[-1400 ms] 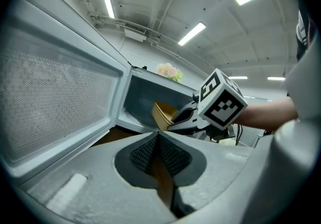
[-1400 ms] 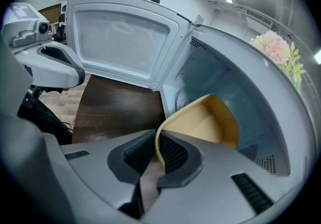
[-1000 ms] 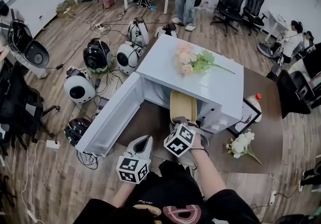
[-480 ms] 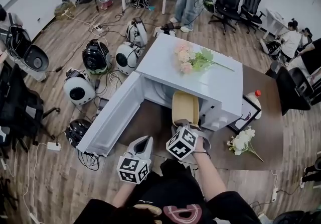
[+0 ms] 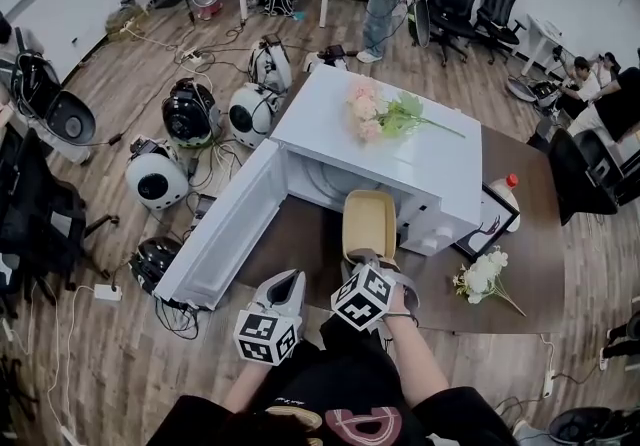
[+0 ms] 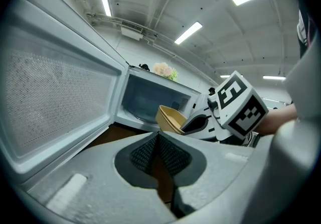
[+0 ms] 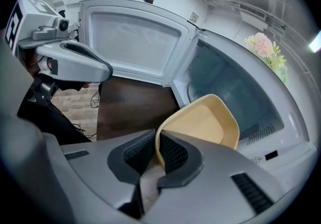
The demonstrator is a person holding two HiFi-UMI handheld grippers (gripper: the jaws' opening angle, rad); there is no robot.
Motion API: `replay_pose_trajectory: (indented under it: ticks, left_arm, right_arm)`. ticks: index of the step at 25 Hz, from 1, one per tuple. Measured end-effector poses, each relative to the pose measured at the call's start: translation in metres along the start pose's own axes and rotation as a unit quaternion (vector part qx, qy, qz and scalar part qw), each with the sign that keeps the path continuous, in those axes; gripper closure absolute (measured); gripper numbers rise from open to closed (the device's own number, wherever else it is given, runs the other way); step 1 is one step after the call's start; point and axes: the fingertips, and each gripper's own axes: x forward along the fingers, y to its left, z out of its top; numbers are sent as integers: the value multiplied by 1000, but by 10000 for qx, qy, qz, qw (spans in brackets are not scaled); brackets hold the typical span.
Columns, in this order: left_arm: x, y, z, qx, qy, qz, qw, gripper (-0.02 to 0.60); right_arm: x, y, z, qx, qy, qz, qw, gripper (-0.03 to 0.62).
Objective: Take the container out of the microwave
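Observation:
A shallow tan container [image 5: 369, 223] sticks out of the mouth of the white microwave [image 5: 428, 166], tilted, with its far end still in the cavity. My right gripper [image 5: 367, 260] is shut on the container's near rim [image 7: 158, 143]; the tan wall sits pinched between the black pads. The container [image 6: 170, 119] also shows past my left gripper [image 6: 157, 140], which is shut with nothing between its pads. That left gripper [image 5: 278, 294] hangs low in front of the open door [image 5: 225, 227], left of the right one.
The microwave stands on a dark brown table [image 5: 524, 264] with pink flowers [image 5: 381, 119] on its top. A white flower bunch [image 5: 483, 284], a framed picture [image 5: 489, 232] and a red-capped bottle [image 5: 508, 188] sit to the right. Helmets and cables [image 5: 190, 114] litter the floor at the left.
My right gripper has drawn back toward me with the container, which now reaches further out of the microwave's mouth. The left gripper has stayed put.

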Motion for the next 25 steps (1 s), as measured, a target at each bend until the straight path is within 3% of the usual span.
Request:
replay_pose_trajectory:
  ticks: [25]
  left_arm:
    - [-15,-16,-11,119,90,-215,9997,572]
  right_arm:
    - [-18,54,-16,219,11,175,9996,560]
